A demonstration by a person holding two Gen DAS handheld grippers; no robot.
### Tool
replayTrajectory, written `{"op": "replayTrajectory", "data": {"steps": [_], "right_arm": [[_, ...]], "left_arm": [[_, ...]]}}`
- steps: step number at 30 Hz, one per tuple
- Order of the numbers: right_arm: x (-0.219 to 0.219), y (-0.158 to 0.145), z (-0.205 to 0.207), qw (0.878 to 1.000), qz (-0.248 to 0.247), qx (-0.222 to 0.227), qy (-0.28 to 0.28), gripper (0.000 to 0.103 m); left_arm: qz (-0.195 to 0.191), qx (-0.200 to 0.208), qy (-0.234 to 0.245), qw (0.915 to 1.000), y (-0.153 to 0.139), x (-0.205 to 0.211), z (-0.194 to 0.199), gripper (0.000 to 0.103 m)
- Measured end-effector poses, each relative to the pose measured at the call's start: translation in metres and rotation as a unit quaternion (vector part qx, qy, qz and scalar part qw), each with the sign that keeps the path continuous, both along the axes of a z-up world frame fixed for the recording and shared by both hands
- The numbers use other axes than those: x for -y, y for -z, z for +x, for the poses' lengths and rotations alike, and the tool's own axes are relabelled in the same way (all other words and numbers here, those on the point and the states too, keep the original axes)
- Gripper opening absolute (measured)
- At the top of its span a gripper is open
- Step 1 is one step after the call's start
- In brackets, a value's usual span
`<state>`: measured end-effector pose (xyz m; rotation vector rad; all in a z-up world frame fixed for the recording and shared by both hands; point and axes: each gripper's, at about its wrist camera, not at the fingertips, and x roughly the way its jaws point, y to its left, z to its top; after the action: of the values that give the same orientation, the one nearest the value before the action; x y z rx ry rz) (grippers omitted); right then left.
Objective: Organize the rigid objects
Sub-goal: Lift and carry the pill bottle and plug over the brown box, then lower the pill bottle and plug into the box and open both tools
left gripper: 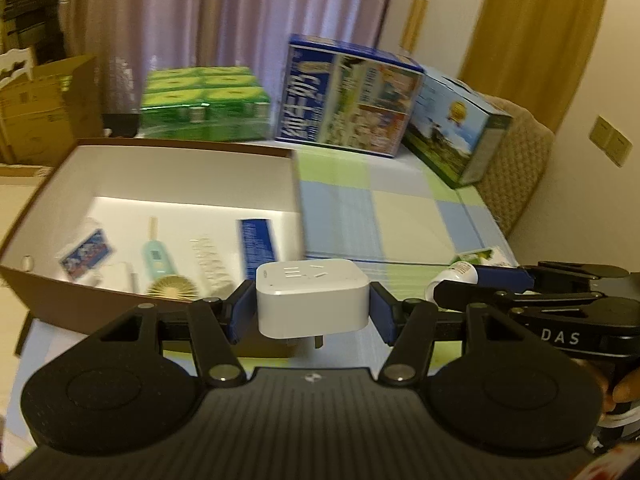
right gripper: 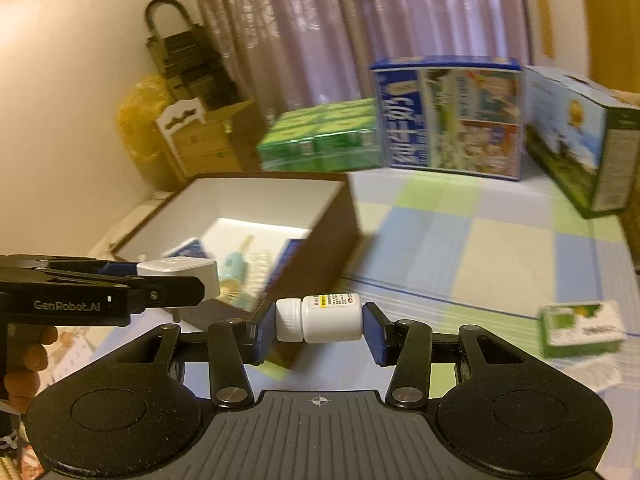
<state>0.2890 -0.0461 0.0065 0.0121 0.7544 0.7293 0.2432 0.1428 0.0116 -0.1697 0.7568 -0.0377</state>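
Our left claw squeezed the white square plastic plug adapter by its flat sides, so it could not slip. Our right claw pinched the small white plastic pill bottle end to end. Both hung near the brown cardboard box at ten o'clock, probably to go inside.

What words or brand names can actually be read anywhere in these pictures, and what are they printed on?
"GenRobot.AI": on the side of the left gripper, seen from the right wrist.
"DAS": on the side of the right gripper, seen from the left wrist; it may be part of a longer word.
Pill bottle label: too small to read.
Large characters on the blue milk carton: blurred, not readable.
White plug adapter: no readable text.
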Motion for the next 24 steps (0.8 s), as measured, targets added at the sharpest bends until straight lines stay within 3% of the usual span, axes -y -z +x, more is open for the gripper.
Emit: {"op": "replayTrajectory", "data": {"steps": [10, 24], "right_arm": [[-0.089, 0.003, 0.01, 0.999, 0.0, 0.001, -0.034, 0.044], [-0.172, 0.025, 0.047, 0.999, -0.032, -0.009, -0.017, 0.044]], "left_arm": [[0.018, -0.001, -0.032, 0.9993, -0.004, -0.074, 0.002, 0.056], [0.045, -0.014, -0.016, 0.9988, 0.006, -0.15, 0.05, 0.056]]}}
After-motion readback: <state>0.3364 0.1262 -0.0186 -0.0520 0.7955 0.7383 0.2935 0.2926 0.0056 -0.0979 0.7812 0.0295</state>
